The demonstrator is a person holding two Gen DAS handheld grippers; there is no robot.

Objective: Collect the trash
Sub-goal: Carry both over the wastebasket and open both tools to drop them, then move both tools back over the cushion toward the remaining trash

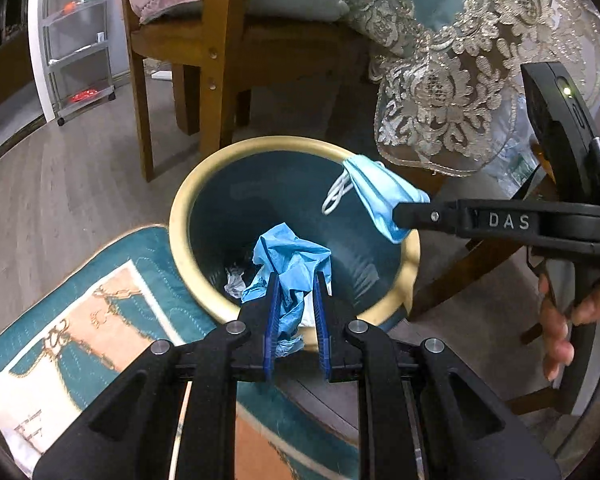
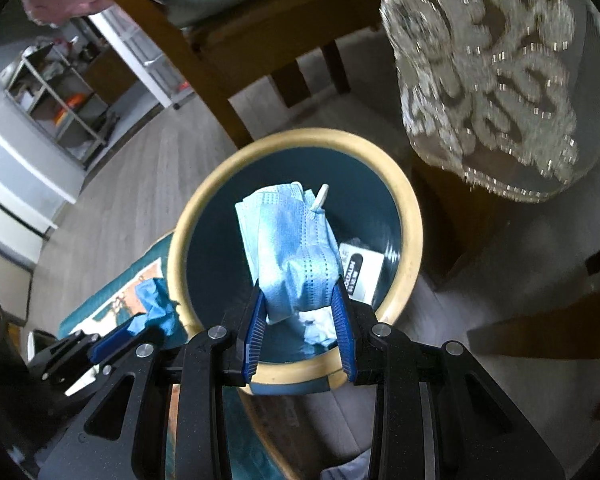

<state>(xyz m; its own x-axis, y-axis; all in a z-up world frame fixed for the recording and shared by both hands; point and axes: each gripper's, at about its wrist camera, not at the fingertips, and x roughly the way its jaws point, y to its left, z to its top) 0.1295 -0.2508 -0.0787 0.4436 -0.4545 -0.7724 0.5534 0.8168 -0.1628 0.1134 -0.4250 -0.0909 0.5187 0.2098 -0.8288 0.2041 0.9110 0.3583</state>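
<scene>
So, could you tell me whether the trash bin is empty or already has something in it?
Not empty: the trash bin already holds a small printed box and crumpled white scraps at the bottom.

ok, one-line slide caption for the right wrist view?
Right gripper holds a blue face mask over the open trash bin.

Both wrist views above (close) bin [image 1: 182,216]
</scene>
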